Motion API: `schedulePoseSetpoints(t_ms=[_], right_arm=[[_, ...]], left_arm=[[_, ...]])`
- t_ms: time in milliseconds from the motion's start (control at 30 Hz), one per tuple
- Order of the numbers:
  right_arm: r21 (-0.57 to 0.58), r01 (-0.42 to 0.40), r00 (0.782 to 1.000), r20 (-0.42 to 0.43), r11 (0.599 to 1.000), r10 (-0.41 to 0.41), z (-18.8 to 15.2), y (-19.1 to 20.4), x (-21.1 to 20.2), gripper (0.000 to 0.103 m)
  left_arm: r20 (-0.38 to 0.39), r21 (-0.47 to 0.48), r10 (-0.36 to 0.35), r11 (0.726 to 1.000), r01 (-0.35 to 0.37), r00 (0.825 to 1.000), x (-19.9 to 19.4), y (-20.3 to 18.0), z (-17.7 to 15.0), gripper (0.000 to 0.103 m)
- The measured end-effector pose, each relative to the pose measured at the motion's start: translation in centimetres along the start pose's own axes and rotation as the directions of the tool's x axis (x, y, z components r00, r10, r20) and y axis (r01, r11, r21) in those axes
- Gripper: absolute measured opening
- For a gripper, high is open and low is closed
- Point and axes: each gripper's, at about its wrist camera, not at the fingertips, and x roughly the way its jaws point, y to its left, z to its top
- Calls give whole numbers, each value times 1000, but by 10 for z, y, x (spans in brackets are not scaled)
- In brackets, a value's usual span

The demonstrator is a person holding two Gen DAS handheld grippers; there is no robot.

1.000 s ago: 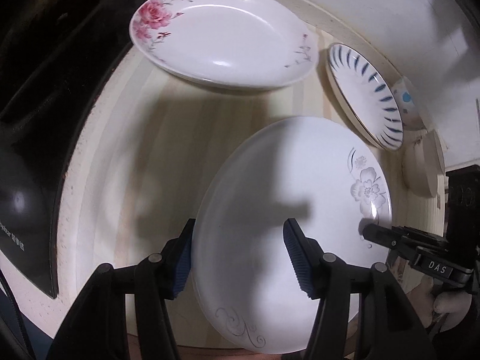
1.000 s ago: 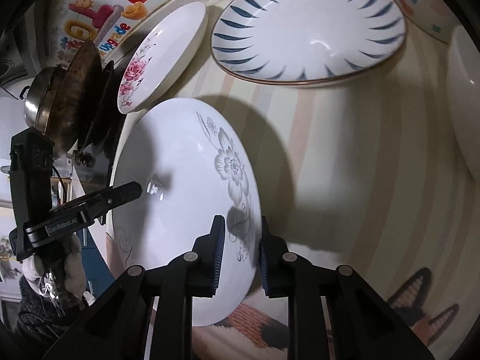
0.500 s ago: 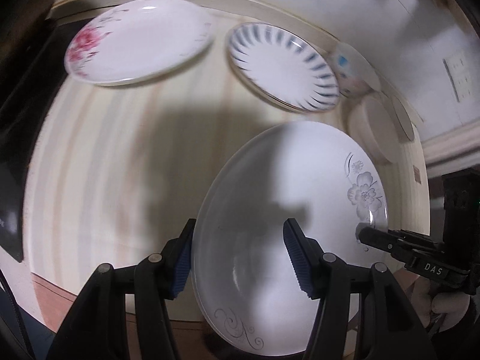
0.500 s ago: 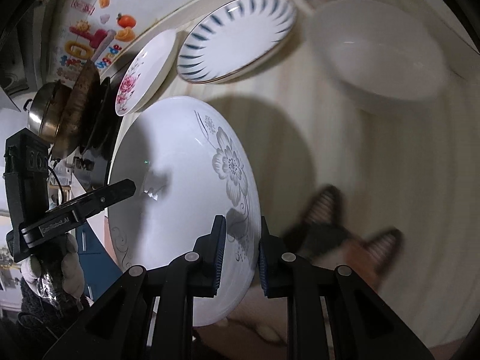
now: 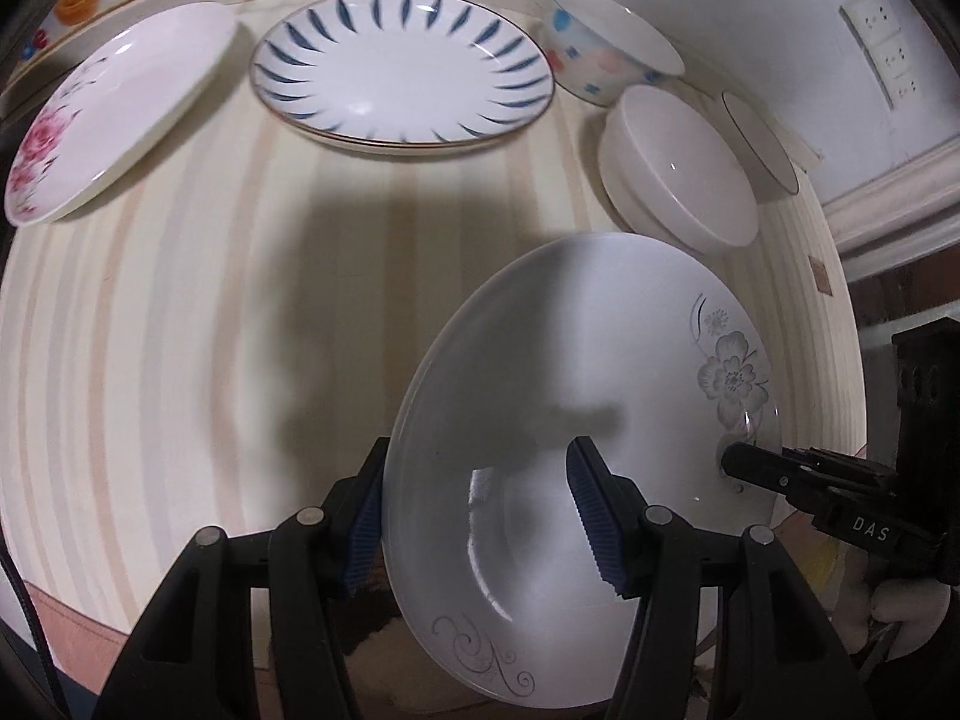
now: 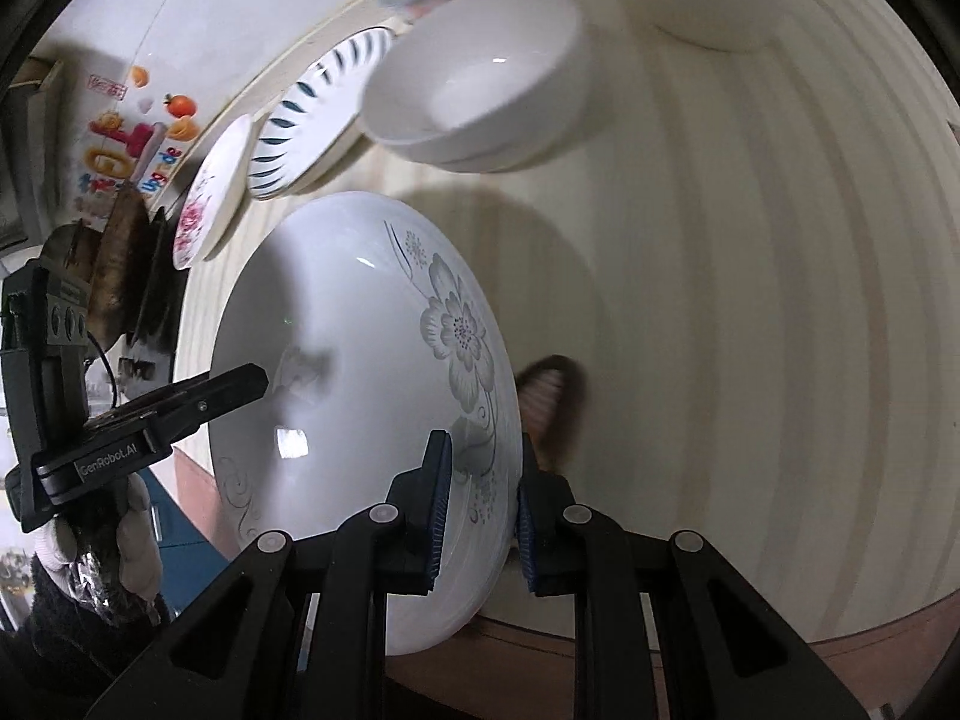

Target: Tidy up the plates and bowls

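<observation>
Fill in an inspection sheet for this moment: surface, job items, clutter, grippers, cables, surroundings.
Surface: pale striped wooden counter.
Job's things: grey-flower plate held off the counter, tilted; blue-striped plate, pink-flower plate, patterned bowl, white bowl and rimmed bowl on the counter.
Clutter: nothing seen.
Grippers: left gripper straddles the plate's rim, closure unclear; right gripper shut on the opposite rim.
Cables: thin black cable beside the left gripper.
Surroundings: wall socket, colourful stickers, dark pan.
</observation>
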Motion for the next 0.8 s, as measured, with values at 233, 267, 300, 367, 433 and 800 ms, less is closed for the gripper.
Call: schedulePoseSetpoints(t_ms=[233, 267, 300, 367, 433, 800], right_arm=[[24, 8, 1000, -3, 1000, -7, 1, -18, 2, 21], [27, 7, 1000, -6, 1000, -7, 2, -19, 3, 21], [31, 8, 1000, -19, 999, -7, 3, -21, 5, 21], [40, -3, 999, -41, 999, 5, 4, -24, 6, 22], [48, 8, 1000, -27, 999, -6, 8, -25, -7, 23], [-230, -38, 984, 160, 973, 76, 92, 126, -98, 49]], left_arm=[[-17, 27, 28, 999, -27, 999, 10, -8, 3, 55], [-26, 28, 31, 999, -30, 999, 11, -8, 3, 55], [-36, 26, 39, 999, -38, 999, 11, -6, 2, 55], [-9, 26, 49, 998, -49, 999, 0, -4, 2, 55], [40, 14, 85, 996, -86, 996, -25, 5, 4, 55], [182, -351, 236, 922, -161, 955, -102, 139, 40, 56]])
